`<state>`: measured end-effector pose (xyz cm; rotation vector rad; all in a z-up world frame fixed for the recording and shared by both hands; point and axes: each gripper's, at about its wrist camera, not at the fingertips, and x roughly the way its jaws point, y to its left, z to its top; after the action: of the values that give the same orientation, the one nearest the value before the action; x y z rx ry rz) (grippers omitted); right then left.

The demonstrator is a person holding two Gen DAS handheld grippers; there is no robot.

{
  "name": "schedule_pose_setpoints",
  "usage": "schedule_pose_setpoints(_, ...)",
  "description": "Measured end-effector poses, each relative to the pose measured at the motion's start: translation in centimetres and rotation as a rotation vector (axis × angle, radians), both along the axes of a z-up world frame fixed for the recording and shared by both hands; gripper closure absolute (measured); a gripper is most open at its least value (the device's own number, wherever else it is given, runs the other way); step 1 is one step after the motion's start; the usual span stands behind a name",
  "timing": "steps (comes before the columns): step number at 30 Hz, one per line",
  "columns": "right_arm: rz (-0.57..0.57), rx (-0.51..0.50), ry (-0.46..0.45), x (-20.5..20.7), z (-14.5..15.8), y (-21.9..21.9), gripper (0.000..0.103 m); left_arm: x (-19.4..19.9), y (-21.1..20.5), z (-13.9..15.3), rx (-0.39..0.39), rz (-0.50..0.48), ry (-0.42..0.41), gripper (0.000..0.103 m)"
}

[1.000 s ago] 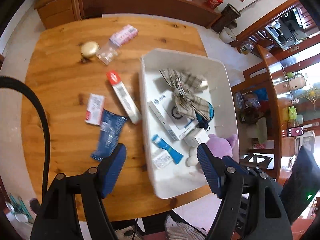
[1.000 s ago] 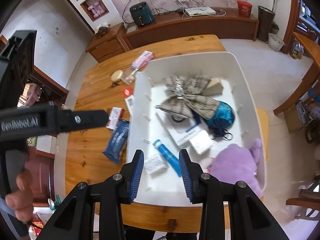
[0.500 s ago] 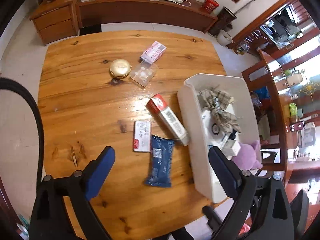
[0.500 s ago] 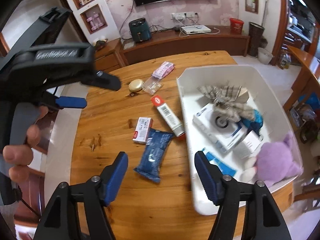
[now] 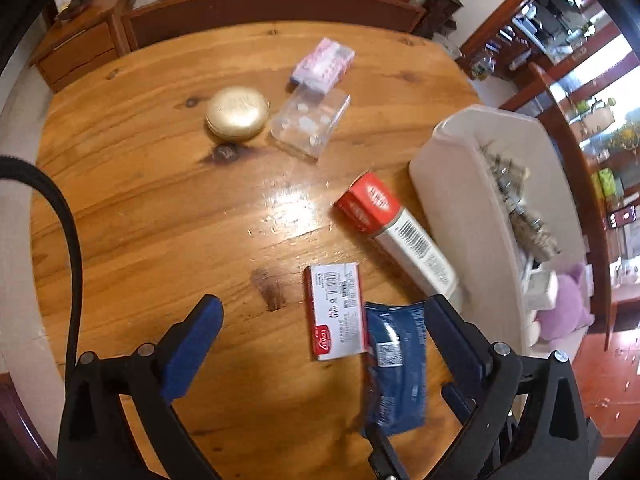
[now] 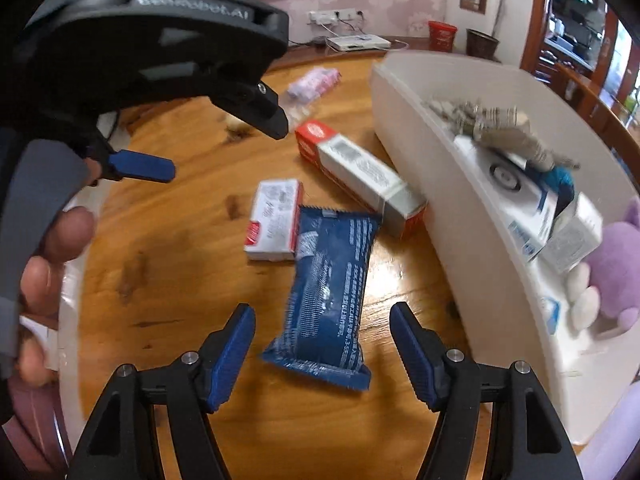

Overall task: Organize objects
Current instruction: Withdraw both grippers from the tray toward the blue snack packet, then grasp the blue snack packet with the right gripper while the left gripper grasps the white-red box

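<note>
A dark blue packet [image 6: 330, 292] lies flat on the wooden table [image 6: 168, 248], straight ahead of my open right gripper [image 6: 322, 344], which hovers just above and short of it. Beside the packet rest a small red-and-white box [image 6: 274, 220] and a long red-and-white carton [image 6: 360, 172]. My left gripper [image 5: 324, 332] is open too, held above the small box [image 5: 338, 316] and the packet [image 5: 396, 376]. The white bin [image 6: 480, 208] on the right holds a plaid cloth [image 6: 492, 124], boxes and a purple plush [image 6: 616, 276]. Further off are a gold round tin [image 5: 237, 113], a clear case [image 5: 310, 123] and a pink pack [image 5: 323, 65].
A person's hand [image 6: 48, 264] holds the left gripper at the left of the right wrist view. A long wooden sideboard [image 5: 260, 4] runs behind the table. Bare wood [image 5: 140, 208] covers the table's left half. Wooden cabinets [image 5: 572, 92] stand to the right.
Both grippers left the bin and swung left and down over the loose items on the table. The right gripper went from nearly shut to wide open. The blue packet now sits before it.
</note>
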<state>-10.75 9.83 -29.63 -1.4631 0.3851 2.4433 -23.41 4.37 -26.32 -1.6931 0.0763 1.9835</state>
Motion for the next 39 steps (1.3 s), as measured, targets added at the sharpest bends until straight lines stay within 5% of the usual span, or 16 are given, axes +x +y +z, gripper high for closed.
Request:
schedule_pose_setpoints(3, 0.009, -0.003, -0.009, 0.0, -1.2, 0.1, 0.05, 0.1, 0.3, -1.1, -0.007, -0.023, -0.01, 0.002)
schedule_pose_setpoints(6, 0.018, 0.027, 0.004, 0.7, -1.3, -0.1, 0.054, 0.5, 0.8, -1.6, -0.022, -0.045, 0.0, 0.002)
schedule_pose_setpoints(28, 0.018, -0.006, 0.004, 6.0, -0.6, 0.6, 0.054, 2.8, 1.9, -3.8, -0.248, -0.025, 0.022, 0.009)
schedule_pose_setpoints(33, 0.005, -0.021, 0.003, 6.8, -0.4, 1.6, 0.055, 3.0, 1.5, -3.3, -0.287, -0.002, 0.048, 0.027)
schedule_pose_setpoints(36, 0.005, -0.022, 0.01, 7.3, -0.3, 1.9, 0.06, 3.1, 1.2, -2.6, -0.278, 0.005, 0.064, 0.062)
schedule_pose_setpoints(39, 0.014, -0.025, 0.025, 8.2, -0.2, 2.5, 0.06, 3.2, 0.5, -2.3, -0.265, 0.027, 0.046, 0.062)
